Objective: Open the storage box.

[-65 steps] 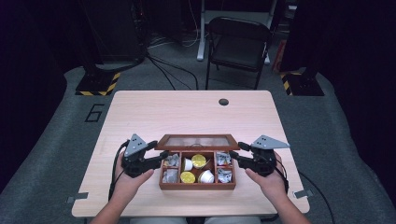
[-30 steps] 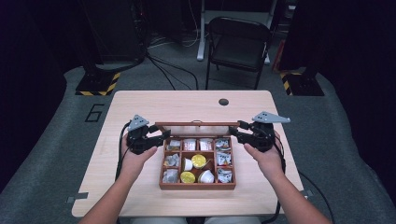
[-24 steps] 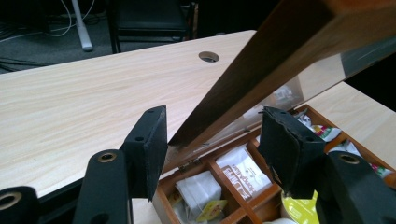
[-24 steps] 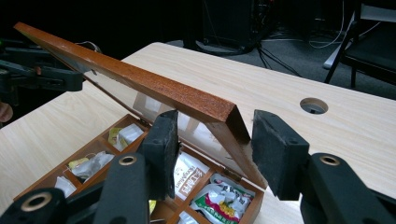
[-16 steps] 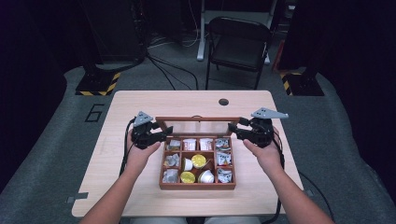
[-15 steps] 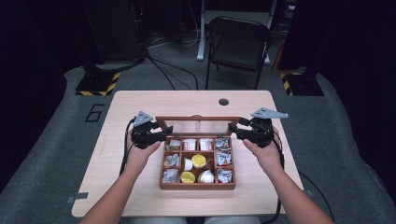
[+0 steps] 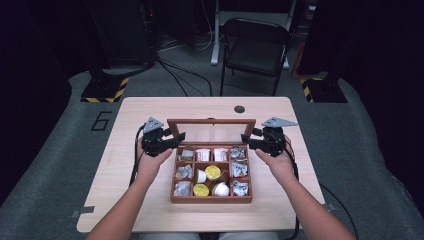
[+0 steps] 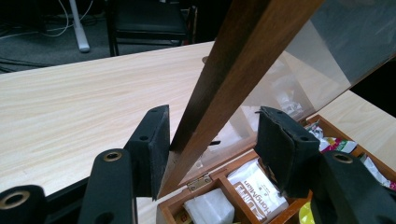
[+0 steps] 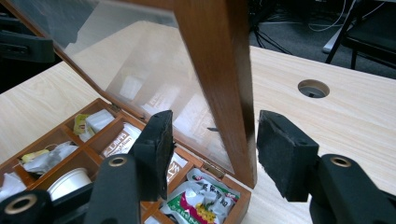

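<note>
A wooden box point(image 7: 210, 199) with compartments sits on the table, its glass lid point(image 7: 210, 121) swung up and leaning back. My left gripper point(image 7: 177, 139) is at the lid's left end and my right gripper point(image 7: 246, 141) at its right end. In the left gripper view the lid's side rail point(image 8: 233, 70) runs between my jaws; one pad point(image 8: 154, 149) lies against it and the other stands off, and the jaws have just been closing. In the right gripper view the other rail point(image 9: 219, 70) sits between the pads with gaps, and the jaws have just been opening.
The box holds sachets point(image 7: 240, 170), white pots point(image 7: 220, 189) and yellow-lidded pots point(image 7: 213, 172). The pale wooden table point(image 7: 150, 115) has a round cable hole point(image 7: 239, 109) behind the lid. A folding chair point(image 7: 255, 45) stands beyond the far edge.
The lid has swung from a low raised position up and back past upright. Both grippers travelled with its ends away from me, then sank slightly.
</note>
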